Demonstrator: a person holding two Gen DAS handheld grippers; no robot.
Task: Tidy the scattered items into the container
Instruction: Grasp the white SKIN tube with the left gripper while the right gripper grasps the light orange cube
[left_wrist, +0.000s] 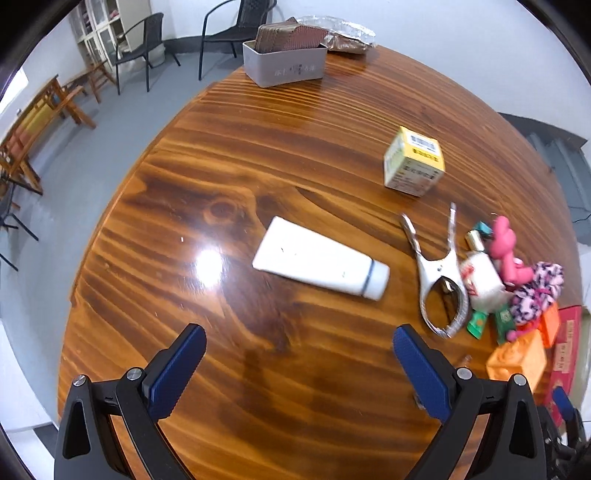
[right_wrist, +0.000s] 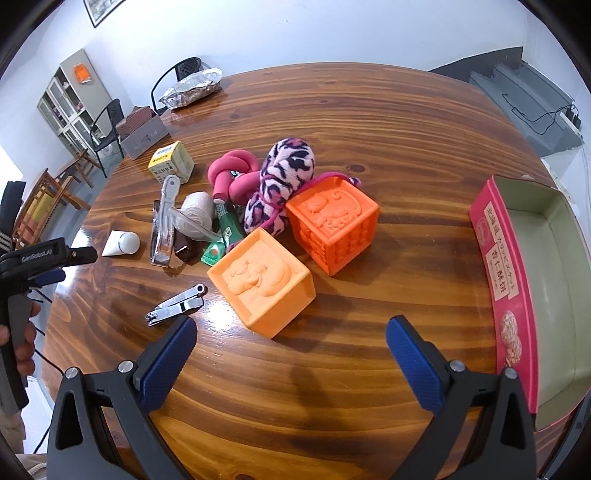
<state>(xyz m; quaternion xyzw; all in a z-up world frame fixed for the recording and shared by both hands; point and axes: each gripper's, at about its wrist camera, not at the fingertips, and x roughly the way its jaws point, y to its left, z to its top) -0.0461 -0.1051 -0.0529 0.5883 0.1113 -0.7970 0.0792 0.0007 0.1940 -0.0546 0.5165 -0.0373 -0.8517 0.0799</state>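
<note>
My left gripper (left_wrist: 297, 363) is open and empty above the wooden table, just short of a white tube (left_wrist: 319, 258). A metal clamp (left_wrist: 439, 273) and a yellow box (left_wrist: 413, 162) lie to its right. My right gripper (right_wrist: 291, 354) is open and empty, just short of a light orange cube (right_wrist: 262, 280). A darker orange cube (right_wrist: 332, 225), a pink leopard plush (right_wrist: 280, 177), a pink toy (right_wrist: 232, 173), a twine ball (right_wrist: 197, 214) and nail clippers (right_wrist: 175, 304) lie around it. The open red box (right_wrist: 506, 266) stands at the right, empty inside.
A grey bin (left_wrist: 286, 62) with brown items and a foil-wrapped package (left_wrist: 347, 35) stand at the table's far side. Green sachets (right_wrist: 225, 230) lie in the pile. Chairs (left_wrist: 136, 48) and wooden benches stand on the floor to the left.
</note>
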